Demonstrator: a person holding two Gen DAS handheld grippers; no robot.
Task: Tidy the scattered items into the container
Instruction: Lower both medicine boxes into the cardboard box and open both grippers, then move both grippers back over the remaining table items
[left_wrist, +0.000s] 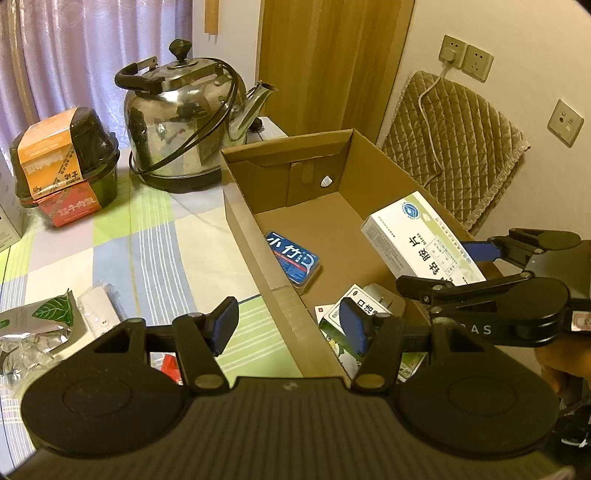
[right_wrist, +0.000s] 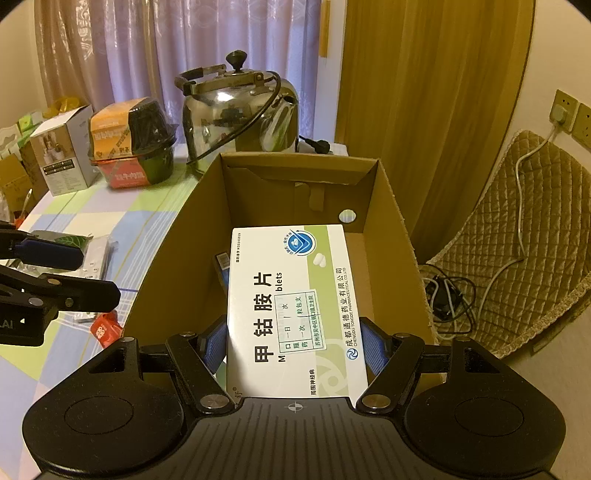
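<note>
1. Our left gripper (left_wrist: 291, 328) hangs empty, fingers apart, straddling the near-left wall of the cardboard box (left_wrist: 258, 236); the foil packet (left_wrist: 33, 328) lies left of that box.
2. Our right gripper (right_wrist: 293, 341) clamps the white medicine carton (right_wrist: 291, 306) above the box's open floor, long axis pointing toward its far wall, so we judge release is next.

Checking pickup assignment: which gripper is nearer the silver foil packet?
Left. The left gripper hovers beside the silver foil packet; the right gripper is over the cardboard box.
</note>
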